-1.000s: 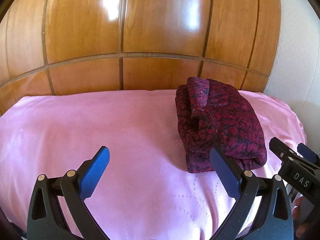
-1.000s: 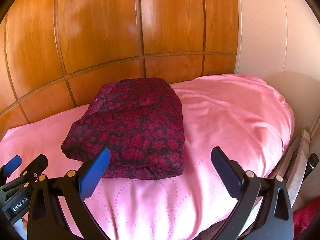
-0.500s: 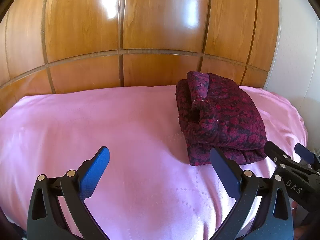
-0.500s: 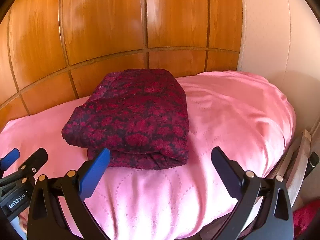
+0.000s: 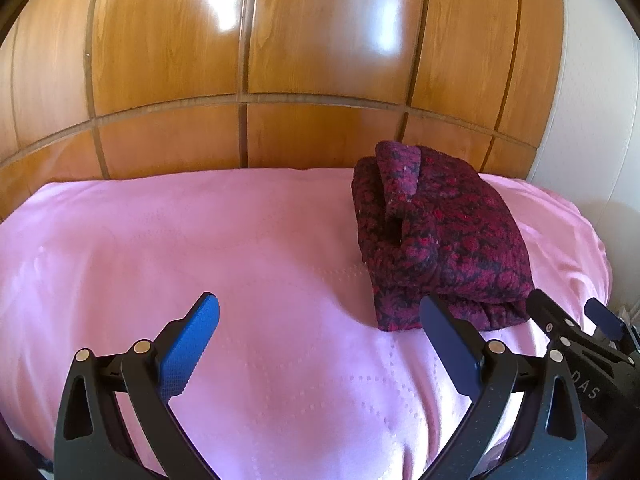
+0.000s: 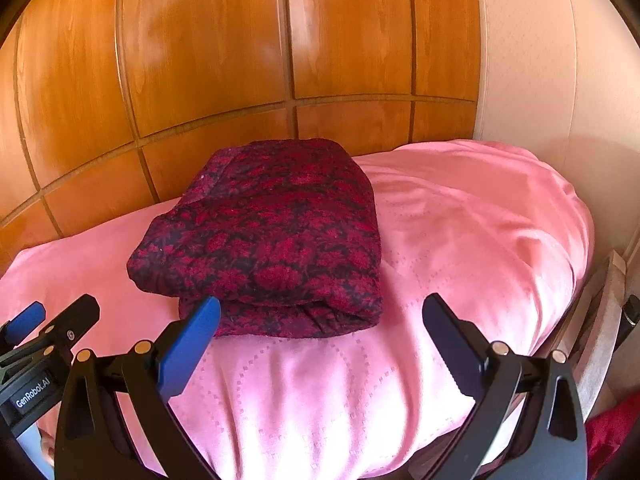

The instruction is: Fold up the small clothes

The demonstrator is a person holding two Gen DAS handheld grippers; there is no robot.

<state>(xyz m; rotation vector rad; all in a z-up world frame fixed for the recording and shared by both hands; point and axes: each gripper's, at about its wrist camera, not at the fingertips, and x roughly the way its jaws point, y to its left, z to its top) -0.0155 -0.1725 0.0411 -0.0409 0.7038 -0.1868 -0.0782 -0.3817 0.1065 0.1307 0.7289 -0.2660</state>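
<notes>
The red and black cloth [image 6: 272, 236] is lying folded in a thick bundle on the pink blanket [image 5: 200, 248], near the wooden wall [image 5: 280, 40]. The left gripper [image 5: 318, 344] is hanging wide open, holding nothing. The right gripper [image 6: 320, 344] is gaping too, just in front of the bundle. The folding looks finished. Next, probably, both tools are pulling away.

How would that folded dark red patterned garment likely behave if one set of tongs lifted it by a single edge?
The folded garment would probably sag and unfold: it is soft fabric in loose stacked layers, with a rolled flap along one side. It looks unlikely to roll or break. Pushed across the pink bedcover, it may bunch rather than slide.
</notes>
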